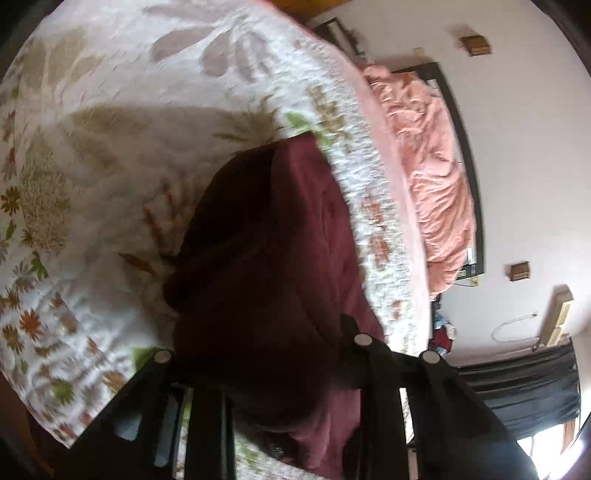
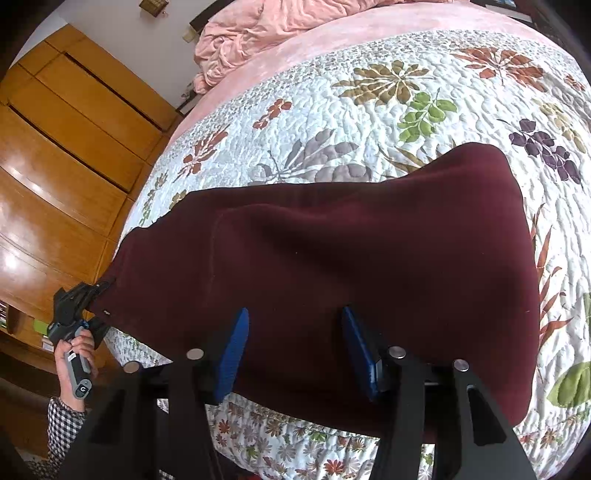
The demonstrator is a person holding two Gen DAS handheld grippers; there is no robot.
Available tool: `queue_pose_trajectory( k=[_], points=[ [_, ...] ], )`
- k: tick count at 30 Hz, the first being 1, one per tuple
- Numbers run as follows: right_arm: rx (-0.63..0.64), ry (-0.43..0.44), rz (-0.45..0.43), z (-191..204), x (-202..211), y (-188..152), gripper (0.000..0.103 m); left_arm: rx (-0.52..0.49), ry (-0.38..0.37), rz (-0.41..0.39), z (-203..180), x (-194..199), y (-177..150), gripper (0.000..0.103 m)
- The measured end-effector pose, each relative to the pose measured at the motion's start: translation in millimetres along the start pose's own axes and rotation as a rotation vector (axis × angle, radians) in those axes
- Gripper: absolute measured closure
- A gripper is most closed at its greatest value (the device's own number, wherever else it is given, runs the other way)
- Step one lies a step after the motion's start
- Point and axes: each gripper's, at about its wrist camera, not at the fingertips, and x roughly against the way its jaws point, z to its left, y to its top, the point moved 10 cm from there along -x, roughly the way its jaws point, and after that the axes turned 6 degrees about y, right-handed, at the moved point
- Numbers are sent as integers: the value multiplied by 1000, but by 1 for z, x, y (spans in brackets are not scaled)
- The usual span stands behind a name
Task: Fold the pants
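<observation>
The maroon pants (image 2: 332, 258) lie folded across the floral quilt (image 2: 369, 110) on the bed. My right gripper (image 2: 295, 325) is open just above the cloth at its near edge, its blue pads (image 2: 232, 350) apart and empty. My left gripper (image 2: 99, 291) shows at the left of the right wrist view, shut on the pants' left corner. In the left wrist view the pants (image 1: 266, 258) hang bunched and dark in front of the camera, covering the fingers of my left gripper (image 1: 266, 373).
A crumpled pink blanket (image 2: 258, 26) lies at the head of the bed. Wooden wardrobes (image 2: 55, 166) stand to the left of the bed. A dark curtain (image 1: 524, 384) hangs by a window. The quilt (image 1: 110, 147) covers the bed.
</observation>
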Motion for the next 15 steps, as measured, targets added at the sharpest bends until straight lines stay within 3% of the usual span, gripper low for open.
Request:
queue_pose_trajectory(
  k=[7,15],
  points=[
    [8,5,-62,7,26,10,47,-146,-94,-59,-60,24,-9,81],
    [-21,15,-165,-4,73,23,46,-407,-178,-70,-149,40,-58,81]
  ],
)
